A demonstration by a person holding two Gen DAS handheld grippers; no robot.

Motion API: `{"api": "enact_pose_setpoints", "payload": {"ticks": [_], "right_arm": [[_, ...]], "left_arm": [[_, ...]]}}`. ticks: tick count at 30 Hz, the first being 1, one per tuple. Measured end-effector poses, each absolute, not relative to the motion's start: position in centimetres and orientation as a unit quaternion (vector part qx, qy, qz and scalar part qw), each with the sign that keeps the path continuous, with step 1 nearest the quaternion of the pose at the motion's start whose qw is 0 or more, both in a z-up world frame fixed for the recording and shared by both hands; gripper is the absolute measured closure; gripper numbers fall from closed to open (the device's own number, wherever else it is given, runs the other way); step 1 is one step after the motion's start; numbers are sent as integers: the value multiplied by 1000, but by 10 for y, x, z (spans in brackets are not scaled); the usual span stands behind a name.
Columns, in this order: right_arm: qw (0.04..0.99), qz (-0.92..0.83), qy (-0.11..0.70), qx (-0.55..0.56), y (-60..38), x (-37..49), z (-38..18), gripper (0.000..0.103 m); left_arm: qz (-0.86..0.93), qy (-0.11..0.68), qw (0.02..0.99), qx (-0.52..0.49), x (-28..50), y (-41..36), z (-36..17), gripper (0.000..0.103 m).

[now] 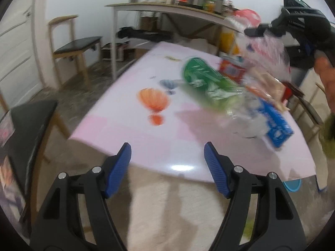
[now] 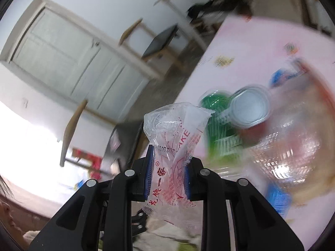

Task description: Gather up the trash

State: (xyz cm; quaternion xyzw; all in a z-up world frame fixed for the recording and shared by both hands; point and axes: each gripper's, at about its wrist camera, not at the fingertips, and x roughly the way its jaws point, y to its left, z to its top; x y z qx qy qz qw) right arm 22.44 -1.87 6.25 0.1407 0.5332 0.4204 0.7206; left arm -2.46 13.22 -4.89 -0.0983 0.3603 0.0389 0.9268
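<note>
Above the pink table (image 1: 129, 129), the right gripper (image 2: 167, 173) has its jaws clenched on a clear red-printed plastic wrapper (image 2: 175, 131); the left gripper (image 1: 167, 152) hangs with jaws released.

Clear red-printed wrapper (image 2: 173, 146); pink balloon-patterned tablecloth (image 1: 146, 129)

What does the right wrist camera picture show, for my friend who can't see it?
The right gripper has its blue fingers shut on a crinkly clear wrapper with red writing. Behind it, blurry, is a pink table with a green packet and a clear cup.
</note>
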Motion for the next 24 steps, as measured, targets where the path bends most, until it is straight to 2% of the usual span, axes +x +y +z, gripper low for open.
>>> {"api": "enact_pose_setpoints", "payload": {"ticks": [8,10,11,13,17,24], "right_arm": [[726,388,567,24,69,212,5,72],[733,370,570,4,76,210,-5,62],[735,366,571,-4,77,211,-7,53],[740,363,565,-14,75,206,-8,49],[762,354,542,-21,67,208,3,32],[799,349,489,34,31,213,38,31]], "left_arm": [[81,364,917,-144,-43,177,-59,33],[81,362,916,-152,-44,181,-60,33],[80,361,916,-155,-45,183,-61,32],[76,361,915,-161,-44,184,-64,30],[54,364,913,-173,-35,181,-65,29],[1,350,912,-215,-20,171,-50,22]]}}
